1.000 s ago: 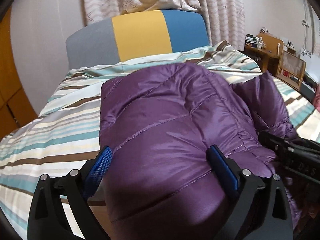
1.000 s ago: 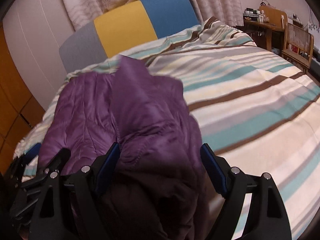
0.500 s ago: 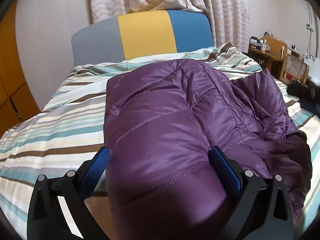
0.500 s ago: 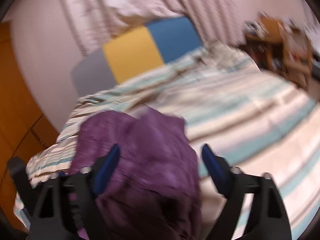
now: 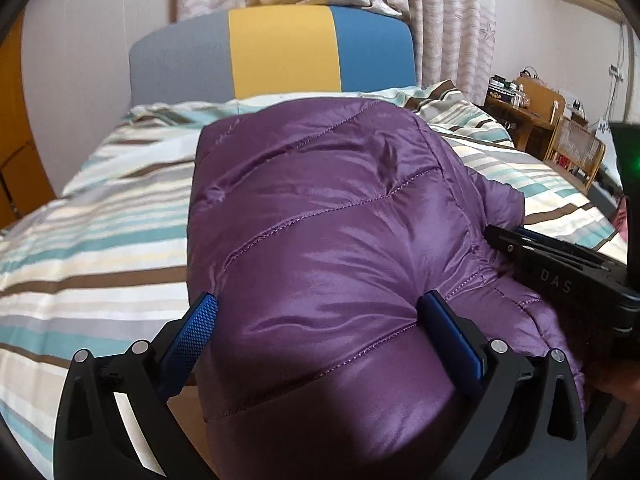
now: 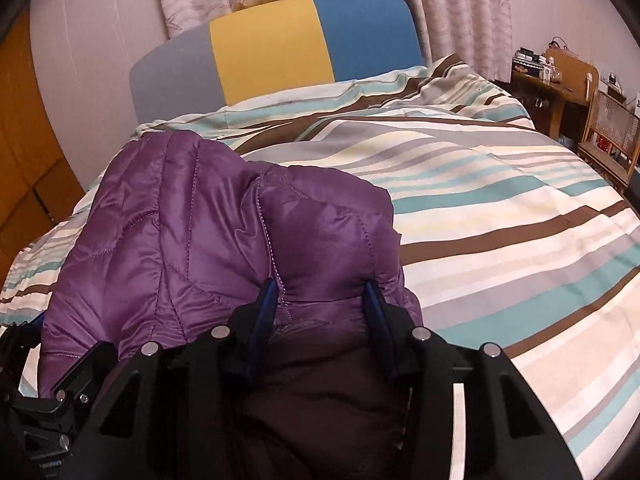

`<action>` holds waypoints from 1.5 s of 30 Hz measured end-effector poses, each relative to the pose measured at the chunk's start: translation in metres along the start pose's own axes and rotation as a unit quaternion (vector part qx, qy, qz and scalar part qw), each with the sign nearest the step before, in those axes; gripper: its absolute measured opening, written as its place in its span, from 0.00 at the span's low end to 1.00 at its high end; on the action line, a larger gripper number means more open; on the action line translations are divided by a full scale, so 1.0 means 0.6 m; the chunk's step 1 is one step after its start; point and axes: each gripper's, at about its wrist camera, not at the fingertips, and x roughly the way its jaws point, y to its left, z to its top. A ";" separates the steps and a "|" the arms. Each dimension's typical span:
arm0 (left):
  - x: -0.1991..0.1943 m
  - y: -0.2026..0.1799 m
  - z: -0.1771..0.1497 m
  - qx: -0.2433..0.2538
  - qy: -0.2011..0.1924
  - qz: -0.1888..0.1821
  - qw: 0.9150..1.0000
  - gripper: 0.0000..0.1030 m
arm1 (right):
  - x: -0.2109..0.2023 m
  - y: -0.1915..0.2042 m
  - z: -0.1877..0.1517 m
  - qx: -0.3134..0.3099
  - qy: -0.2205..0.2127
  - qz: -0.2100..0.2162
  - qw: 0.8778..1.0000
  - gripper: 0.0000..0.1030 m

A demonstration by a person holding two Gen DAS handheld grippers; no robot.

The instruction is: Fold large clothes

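Observation:
A purple quilted puffer jacket [image 5: 320, 220] lies bunched on the striped bed; it also shows in the right wrist view [image 6: 224, 240]. My left gripper [image 5: 320, 312] is wide open with the jacket's padded bulk between its blue pads, which touch its sides without pinching. My right gripper [image 6: 322, 304] has narrowed onto a fold of the jacket's right edge, with its dark lining [image 6: 320, 400] below. The right gripper's black body [image 5: 560, 268] shows at the right of the left wrist view.
The striped duvet [image 6: 500, 220] covers the bed around the jacket. A grey, yellow and blue headboard [image 5: 280, 48] stands behind, with curtains above. A wooden desk and chair [image 5: 560, 136] stand at the right. Orange cabinets [image 6: 24, 160] are at the left.
My right gripper came back to the jacket's right edge and narrowed its jaws onto a fold. My left gripper stayed open around the jacket, which now sits more bunched.

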 end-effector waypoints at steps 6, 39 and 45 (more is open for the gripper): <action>-0.029 0.001 -0.006 -0.004 -0.018 0.009 1.000 0.97 | -0.015 -0.004 0.000 0.006 -0.015 0.017 1.000 0.48; -0.016 0.117 -0.013 -0.169 0.108 -0.184 0.962 0.97 | -0.015 -0.079 -0.005 0.130 0.115 0.134 0.976 0.91; -0.011 0.125 -0.002 -0.172 0.137 -0.197 0.955 0.97 | -0.001 -0.088 -0.002 0.128 0.118 0.150 0.973 0.90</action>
